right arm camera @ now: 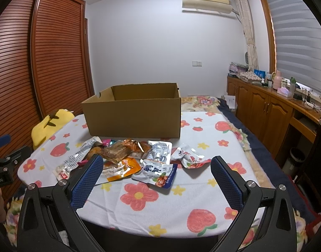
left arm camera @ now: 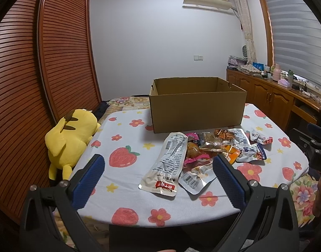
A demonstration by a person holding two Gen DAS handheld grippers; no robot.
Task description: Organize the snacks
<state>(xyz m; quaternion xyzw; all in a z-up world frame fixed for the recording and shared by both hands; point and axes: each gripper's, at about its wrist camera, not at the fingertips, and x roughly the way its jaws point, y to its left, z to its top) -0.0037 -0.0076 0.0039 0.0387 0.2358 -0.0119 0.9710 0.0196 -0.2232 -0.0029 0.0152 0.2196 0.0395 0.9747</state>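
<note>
- The left tool is spread wide apart and grips nothing; its two blue fingers hang above the near part of the table, not touching any packet.
- The right tool is also wide apart and holds nothing; its blue fingers stay above the near edge of the table.
- The snacks lie in a loose heap on the flowered cloth, just in front of the cardboard box.
- A long white packet lies at the left side of the heap, between the fingers of the left tool in that view.
- A white and blue pouch lies at the near side of the heap, between the fingers of the right tool in its view.
- A small white and red packet lies just beside it, to the right.
- The box stands open at the far side of the table; its inside bottom is hidden.
- A yellow plush toy lies at the left of the table, near the wooden wardrobe.
- A wooden cabinet with bottles stands at the right, under the window.
</note>
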